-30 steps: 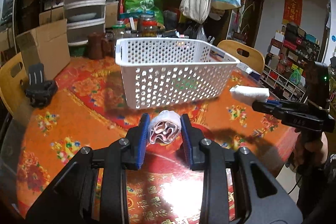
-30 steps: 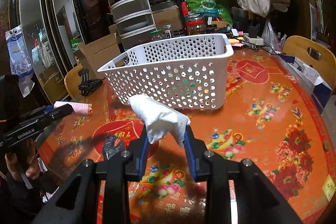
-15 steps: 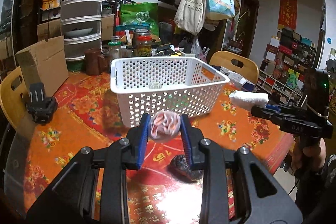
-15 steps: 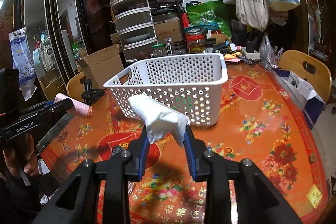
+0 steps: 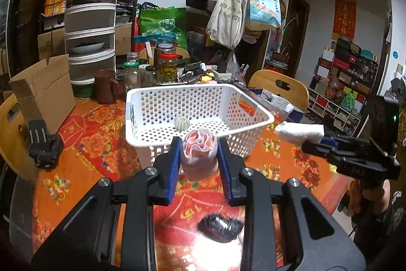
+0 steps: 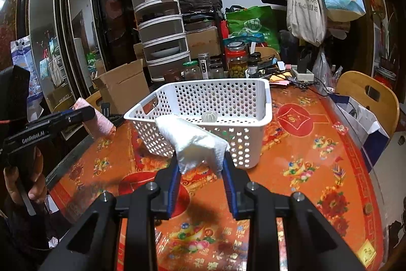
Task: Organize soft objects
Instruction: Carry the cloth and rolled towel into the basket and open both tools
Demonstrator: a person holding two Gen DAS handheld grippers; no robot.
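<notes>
My left gripper (image 5: 199, 149) is shut on a rolled pink cloth (image 5: 199, 156) and holds it in the air just short of the white perforated basket's (image 5: 192, 93) near rim. My right gripper (image 6: 200, 159) is shut on a rolled white cloth (image 6: 192, 139), also lifted, in front of the basket (image 6: 266, 103). A small white ribbed object (image 5: 182, 123) lies inside the basket. A dark crumpled cloth (image 5: 219, 225) lies on the table under my left gripper. The white cloth (image 5: 299, 131) and the pink cloth (image 6: 99, 121) each show in the other view.
The round table has a red and orange patterned cover (image 6: 317, 156). Jars (image 5: 167, 65), a cardboard box (image 5: 43, 88) and stacked drawers (image 5: 91, 24) crowd the far side. A black mount (image 5: 43, 144) sits at the left edge. Wooden chairs (image 6: 368, 95) ring the table.
Both grippers have risen with their cloths, so I now look down into the basket. The dark cloth has come into view on the table under the left gripper.
</notes>
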